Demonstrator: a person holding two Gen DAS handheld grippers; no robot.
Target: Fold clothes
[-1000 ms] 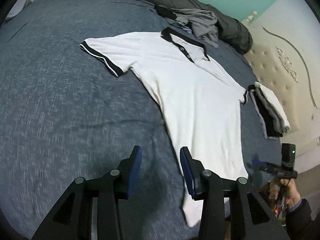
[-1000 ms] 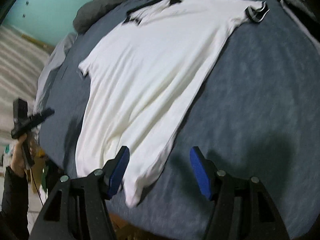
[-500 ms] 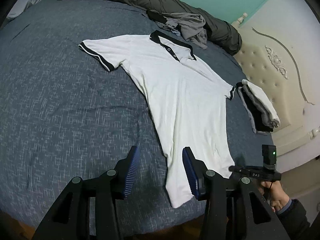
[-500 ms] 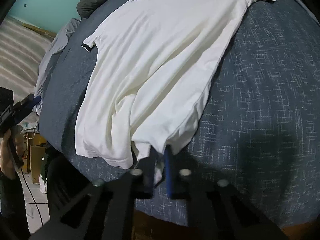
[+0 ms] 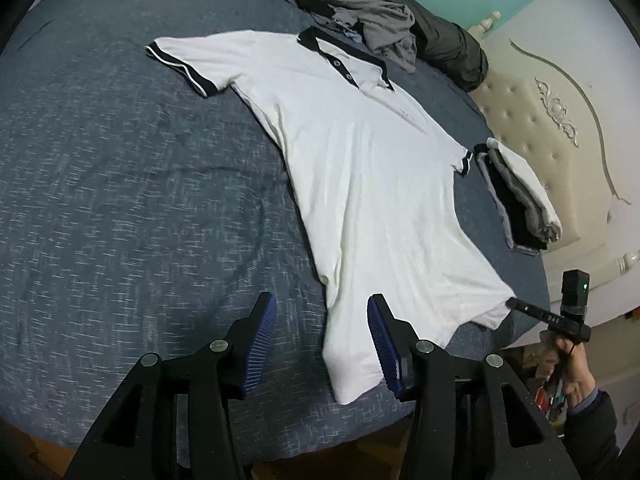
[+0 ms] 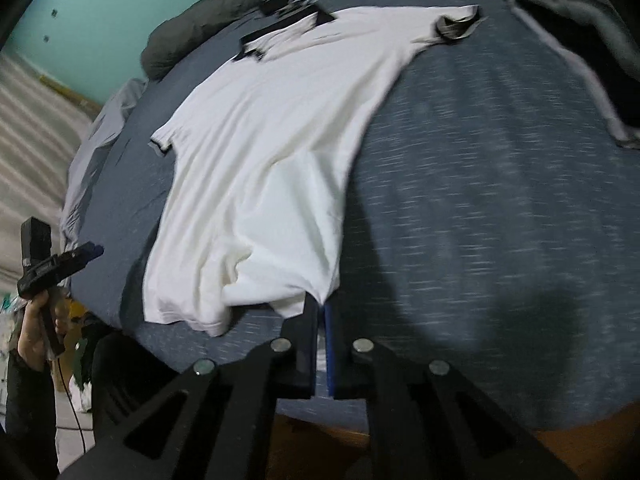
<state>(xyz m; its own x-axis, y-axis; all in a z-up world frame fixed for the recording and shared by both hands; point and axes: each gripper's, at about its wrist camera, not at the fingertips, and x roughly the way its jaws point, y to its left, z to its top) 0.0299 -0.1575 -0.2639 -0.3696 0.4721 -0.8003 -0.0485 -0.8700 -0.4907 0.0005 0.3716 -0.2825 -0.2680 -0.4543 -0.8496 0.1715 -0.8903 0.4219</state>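
Note:
A white polo shirt (image 5: 372, 184) with black collar and black sleeve trim lies spread face up on a blue-grey bedspread (image 5: 120, 200). My left gripper (image 5: 322, 320) stands open just above the shirt's near left hem corner, its right pad over the cloth. In the right wrist view the same white polo shirt (image 6: 272, 152) runs away from the camera. My right gripper (image 6: 320, 308) is shut on the shirt's right hem corner, and the hem bunches into folds beside it.
A stack of folded clothes (image 5: 516, 196) sits at the bed's right side by a cream padded headboard (image 5: 560, 128). Loose grey garments (image 5: 380, 28) and a dark duvet (image 5: 440, 36) lie beyond the collar. A hand (image 5: 568, 360) holds the other gripper past the bed's edge.
My right gripper went from open to shut on the right hem corner and has pulled it, bunching the hem. My left gripper stayed open and drew nearer to the left hem corner.

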